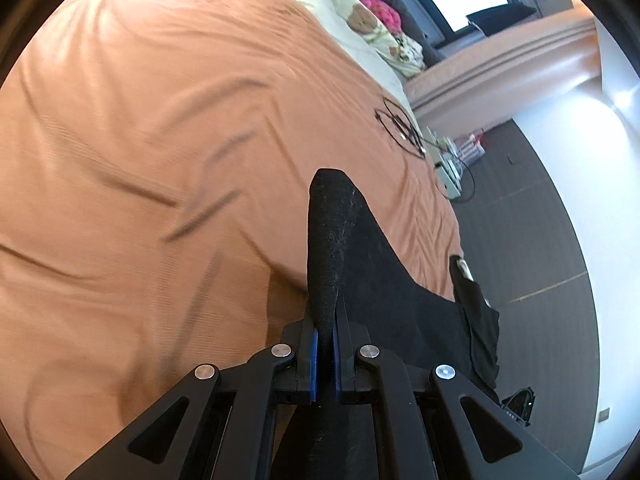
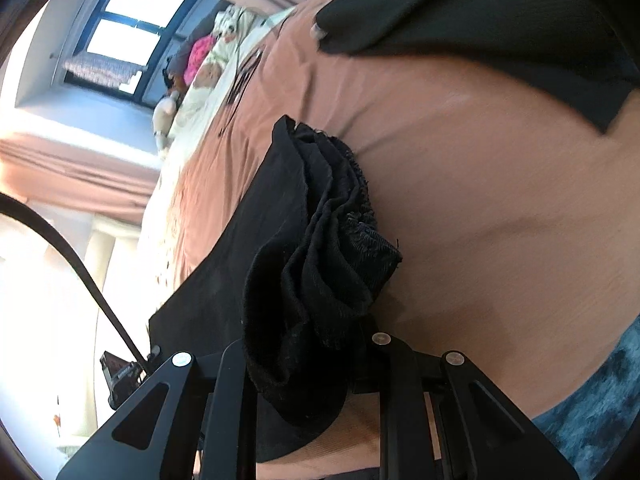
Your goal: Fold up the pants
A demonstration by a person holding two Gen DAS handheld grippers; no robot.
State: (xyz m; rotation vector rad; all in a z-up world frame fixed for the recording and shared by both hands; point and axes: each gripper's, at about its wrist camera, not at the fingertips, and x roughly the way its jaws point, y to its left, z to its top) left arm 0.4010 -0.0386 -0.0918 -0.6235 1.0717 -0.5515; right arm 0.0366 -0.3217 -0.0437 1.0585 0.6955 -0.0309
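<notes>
The black pants (image 1: 372, 276) hang from my left gripper (image 1: 326, 344), which is shut on a fold of the fabric between its blue pads, above the orange bedspread (image 1: 160, 140). In the right wrist view my right gripper (image 2: 316, 344) is shut on a bunched wad of the black pants (image 2: 320, 248), which hides its fingertips. Another stretch of the black fabric (image 2: 480, 12) spans the top right above the orange bedspread (image 2: 480, 180).
A black cable (image 1: 404, 128) lies on the bed's far part. Pillows and soft toys (image 1: 372, 20) sit at the head of the bed. The bed edge and grey floor (image 1: 520, 208) are to the right. A blue patterned cloth (image 2: 592, 408) is at the lower right.
</notes>
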